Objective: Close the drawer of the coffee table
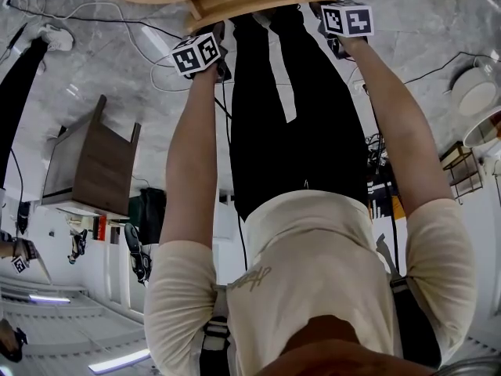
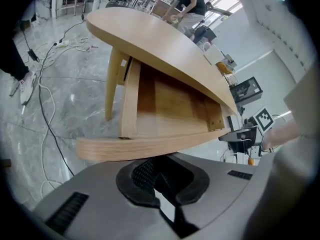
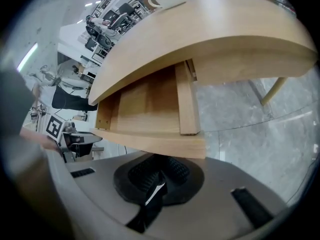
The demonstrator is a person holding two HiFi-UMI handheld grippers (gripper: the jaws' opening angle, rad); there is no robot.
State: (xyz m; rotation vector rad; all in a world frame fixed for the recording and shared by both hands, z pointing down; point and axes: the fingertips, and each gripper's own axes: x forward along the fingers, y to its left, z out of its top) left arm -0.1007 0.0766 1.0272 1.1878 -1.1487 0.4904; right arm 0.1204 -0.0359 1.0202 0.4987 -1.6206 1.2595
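Held left gripper and right gripper with jaws closed on nothing, tips at near front of drawer. Found drawer pulled out from under table, one gripper toward each end.

The person wears a cream short-sleeved T-shirt with faint script across the chest, and black trousers. The left gripper and right gripper have grey shells and black ribbed pads. Each carries a cube of black-and-white square markers.
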